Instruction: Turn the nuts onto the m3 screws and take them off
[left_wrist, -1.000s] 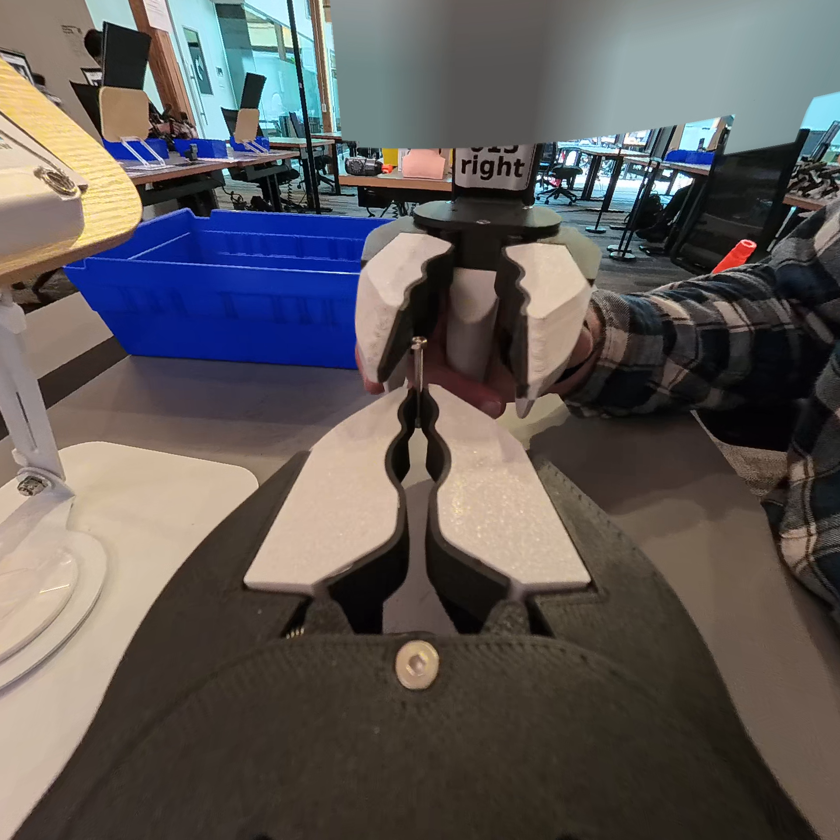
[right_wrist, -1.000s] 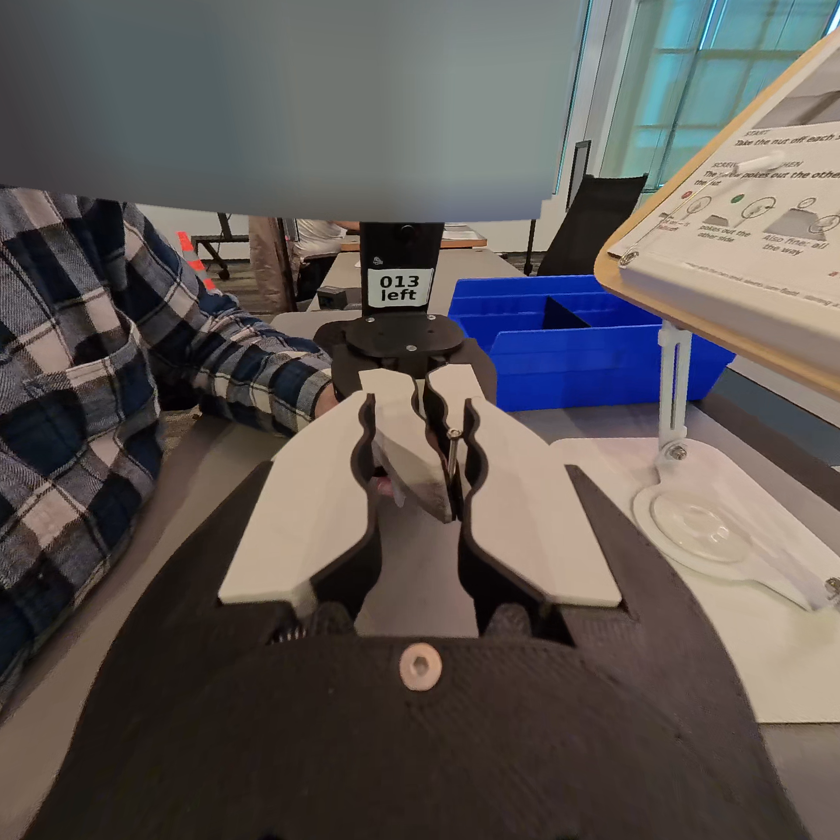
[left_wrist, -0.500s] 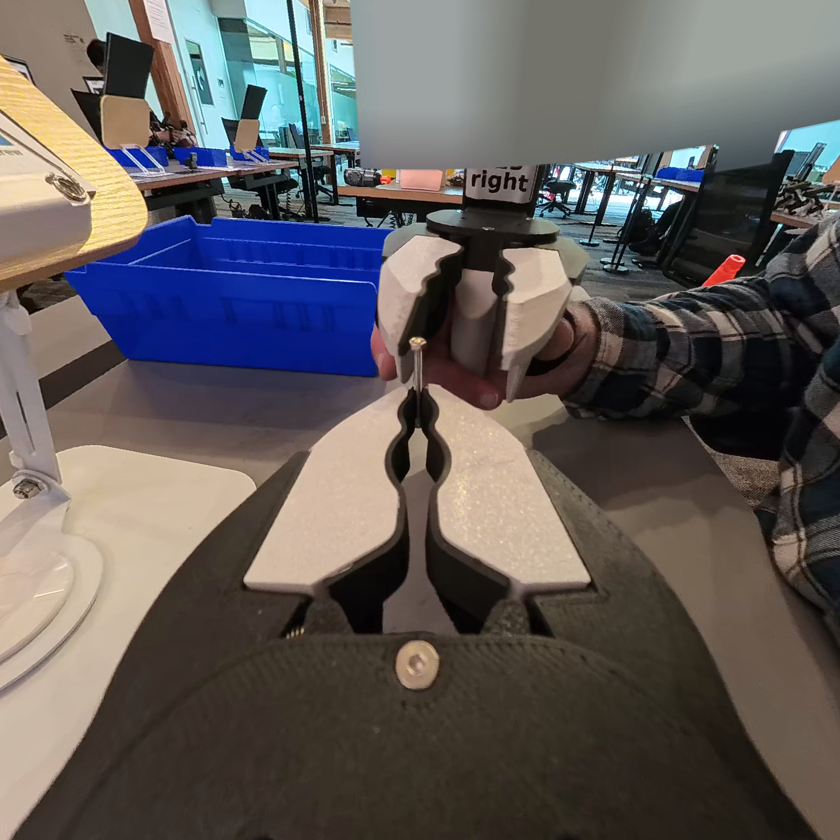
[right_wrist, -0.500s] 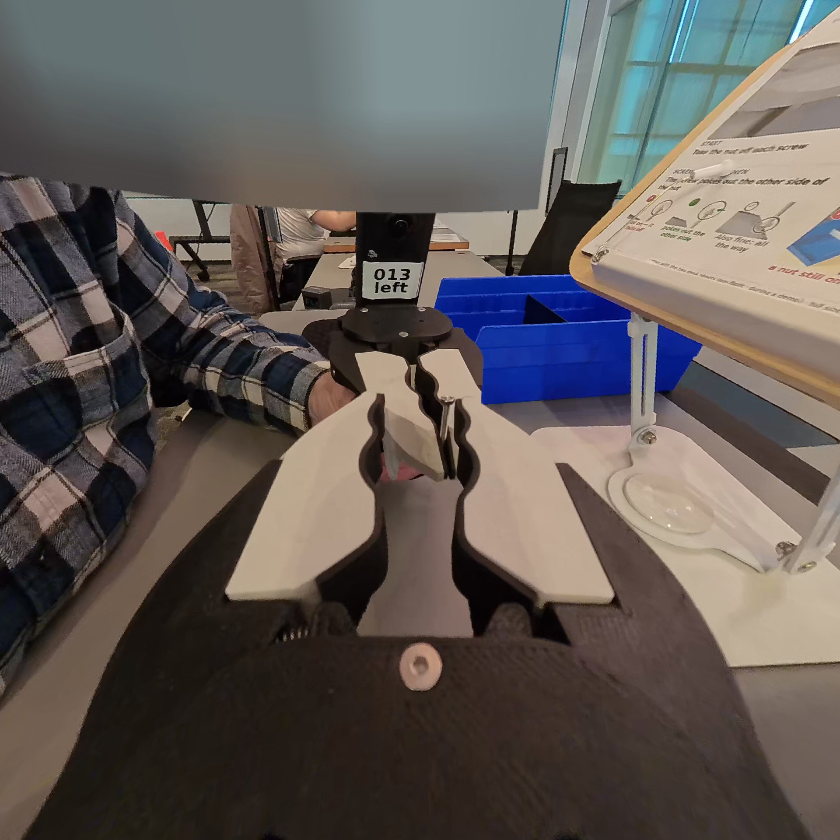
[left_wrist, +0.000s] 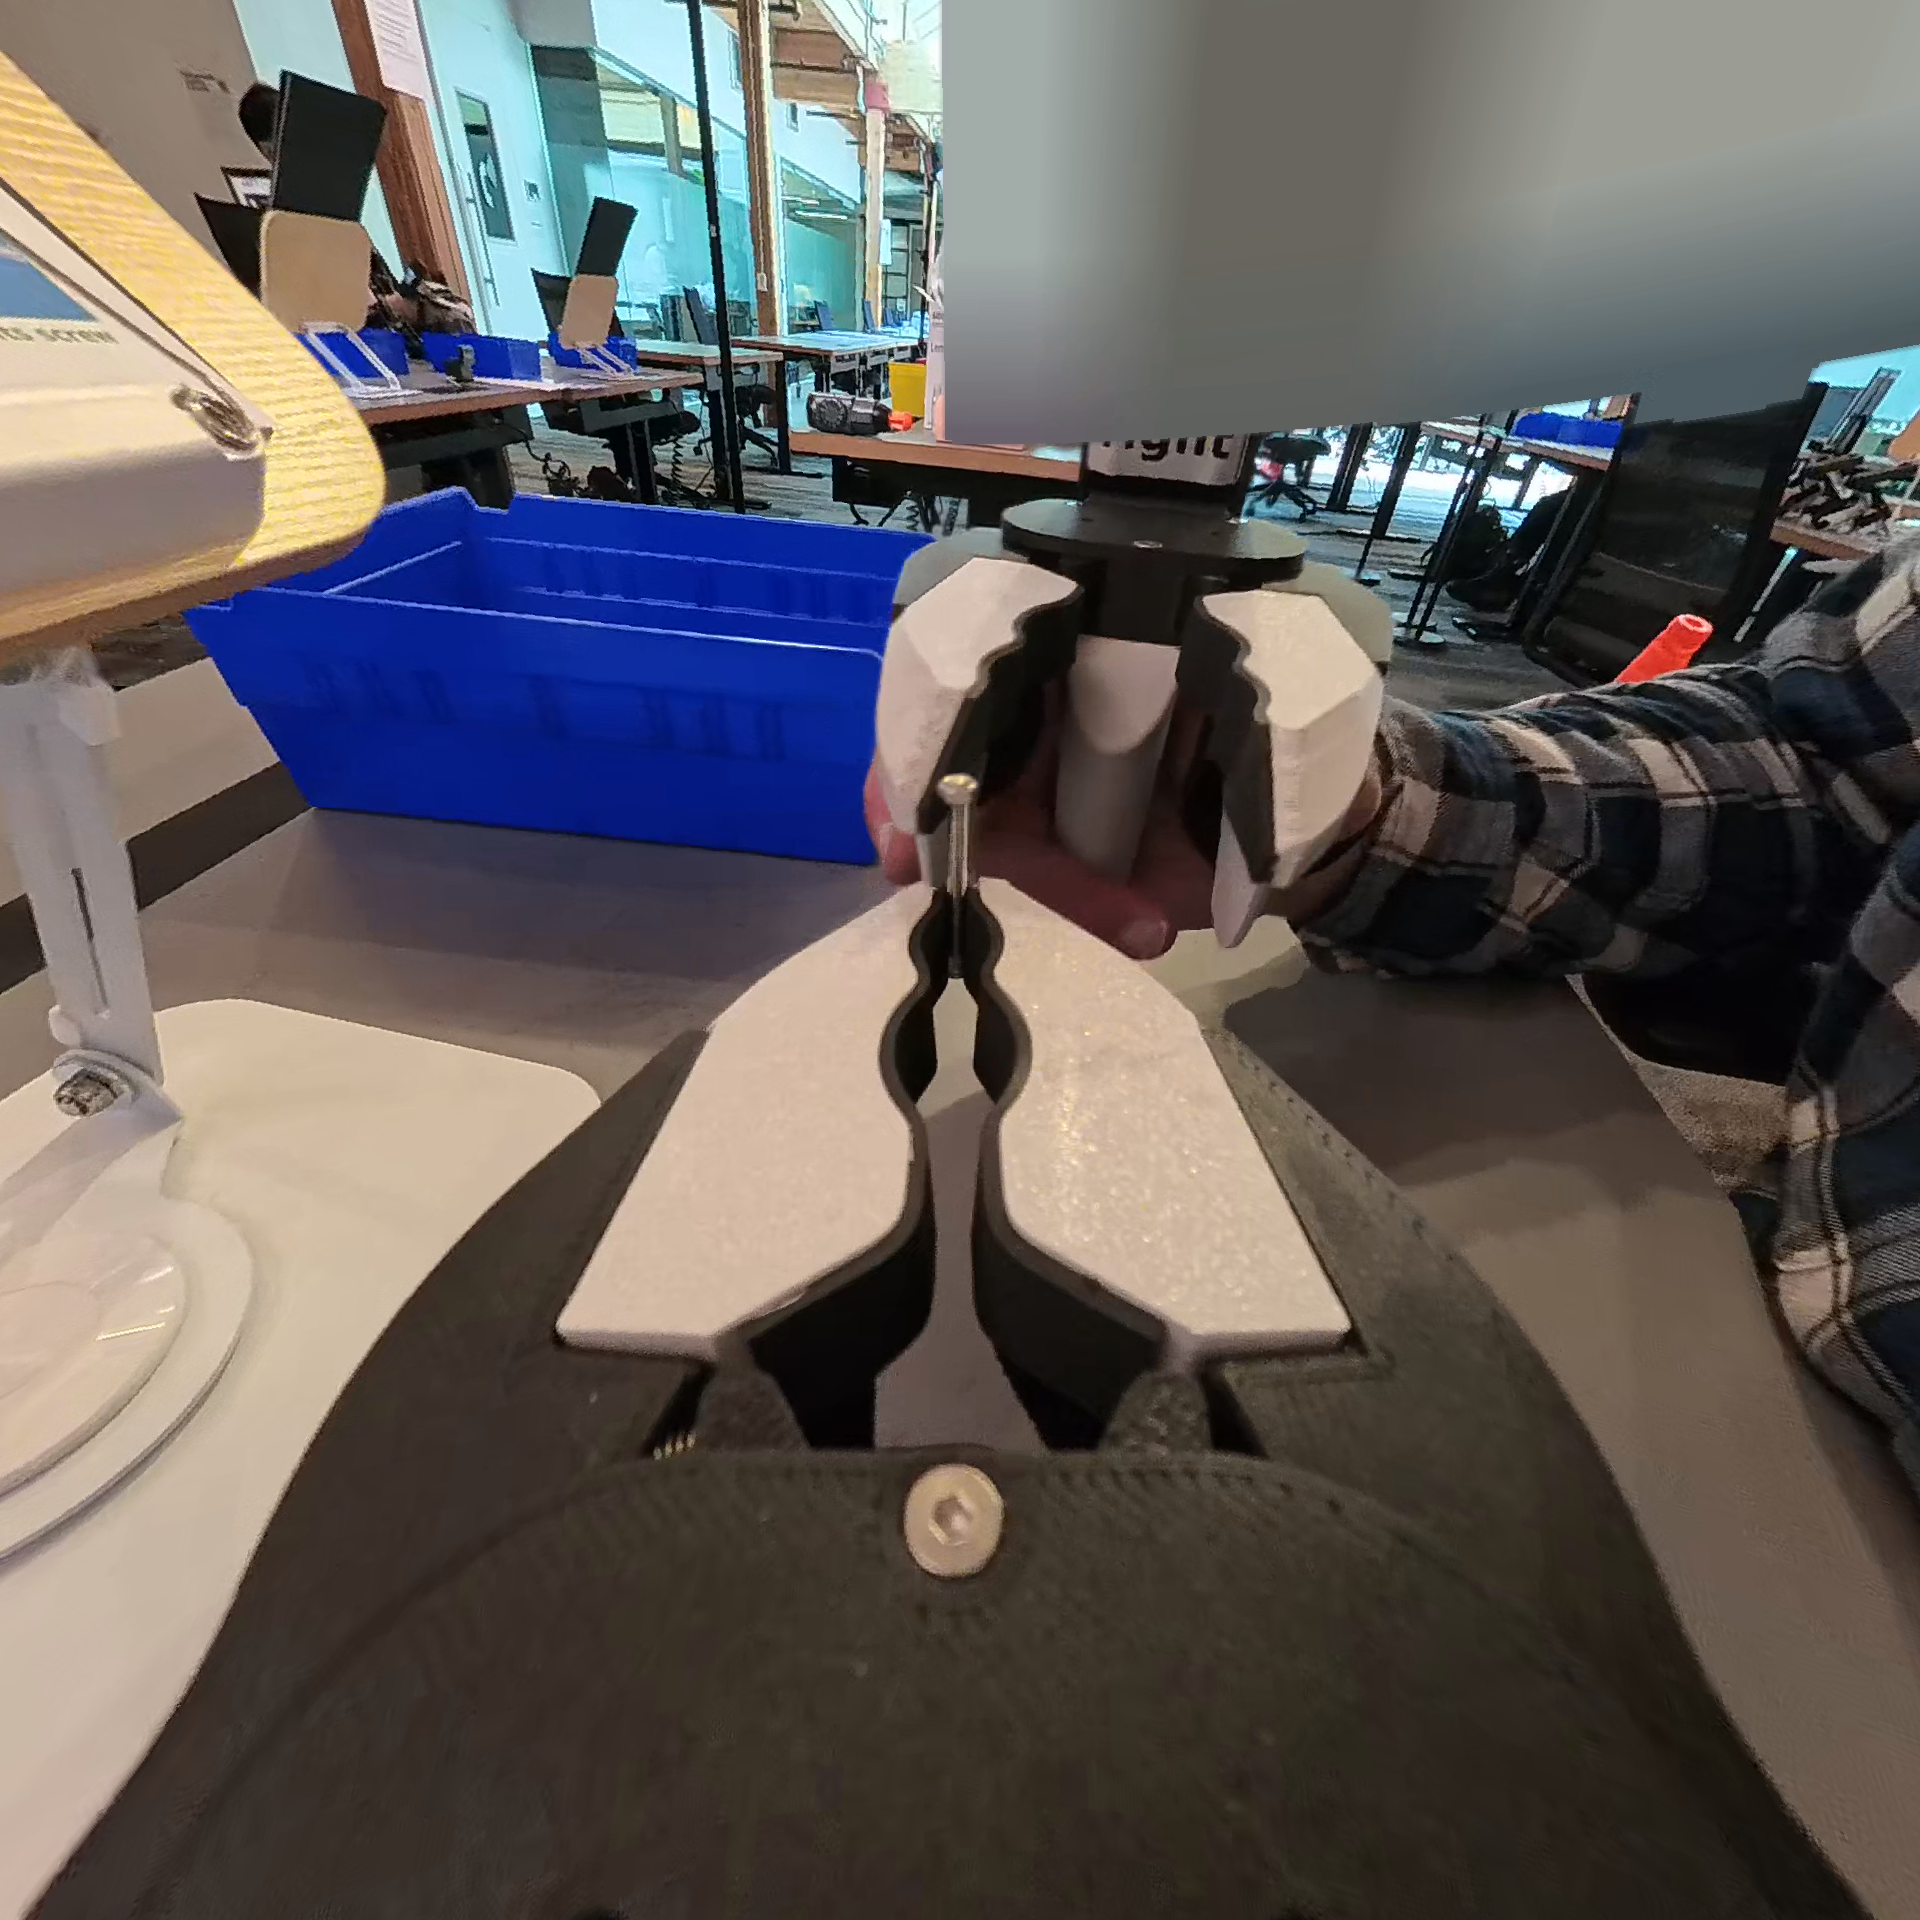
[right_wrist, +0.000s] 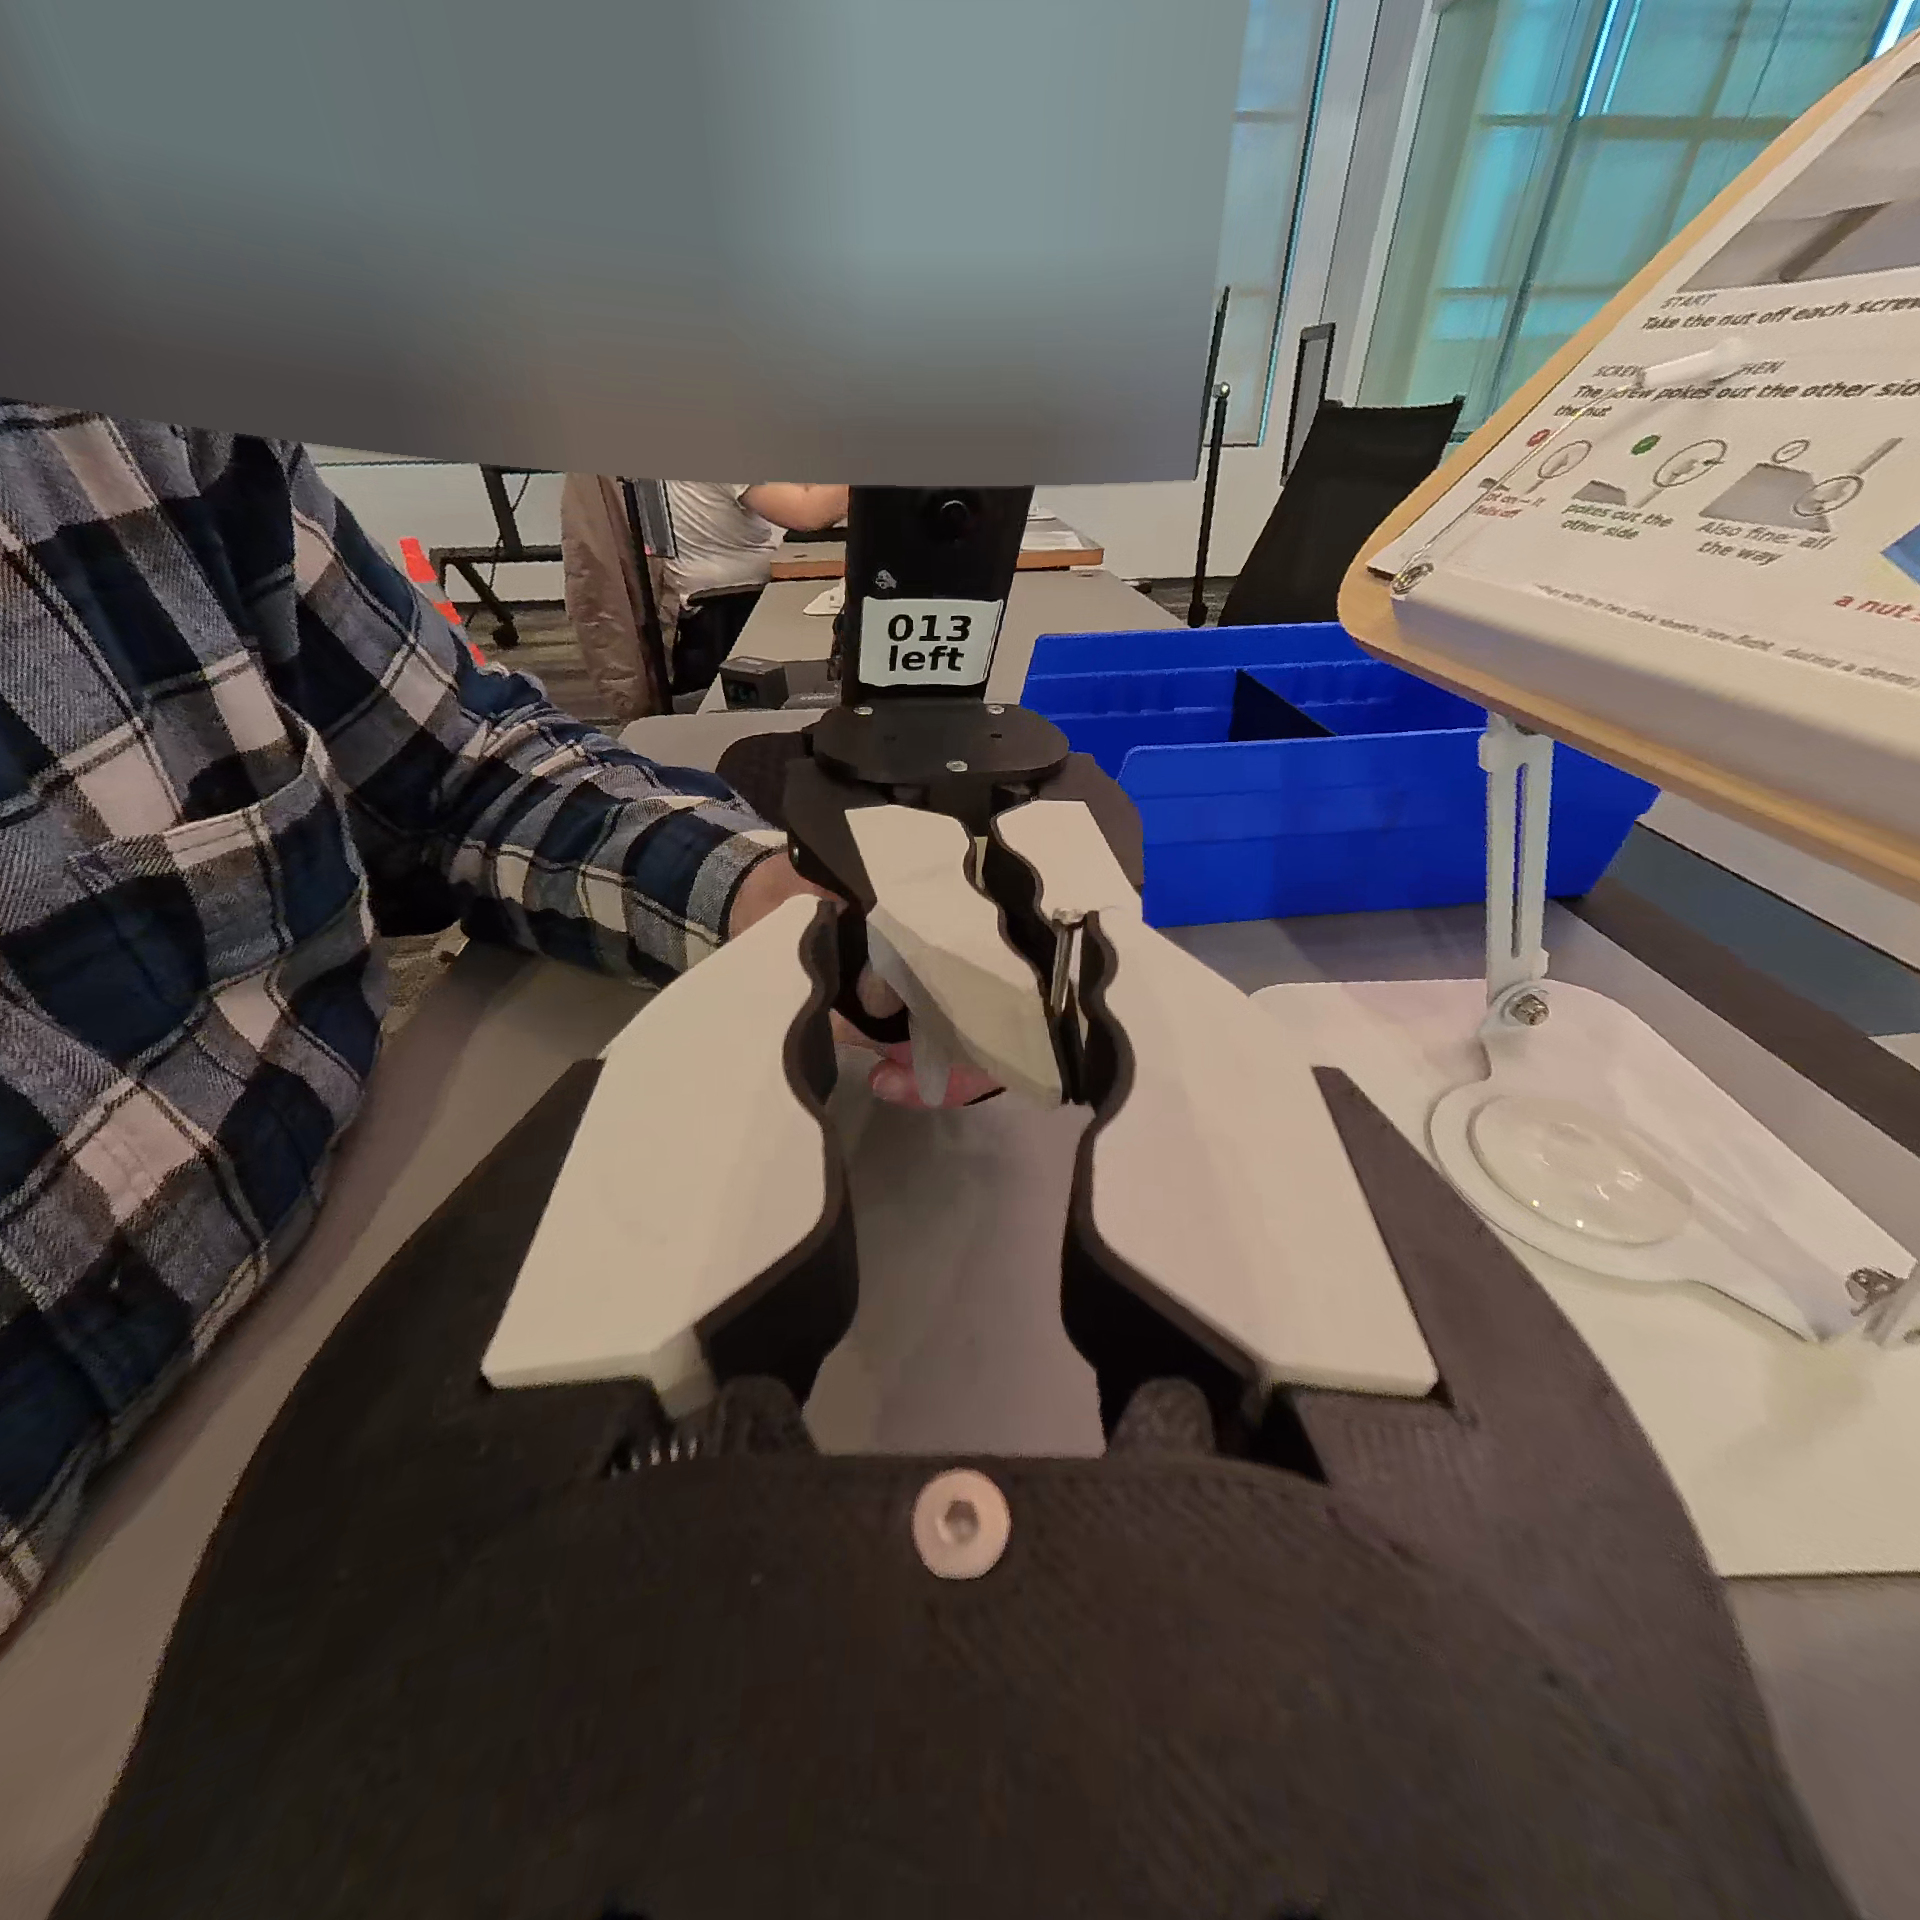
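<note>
Grey table (left_wrist: 436, 935) bears a divided blue bin (right_wrist: 1351, 810).

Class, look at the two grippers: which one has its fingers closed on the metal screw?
The left gripper: its fingers pinch the upright screw. The right gripper stands spread, gripping nothing.

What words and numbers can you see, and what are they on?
I won't copy writing out; here is where it stands.
White sticker on a black post: readable.
Printed sheet on the tilted wooden board: partly readable.
Half-hidden white sticker: cut off.
Wall notice: too small.
</note>
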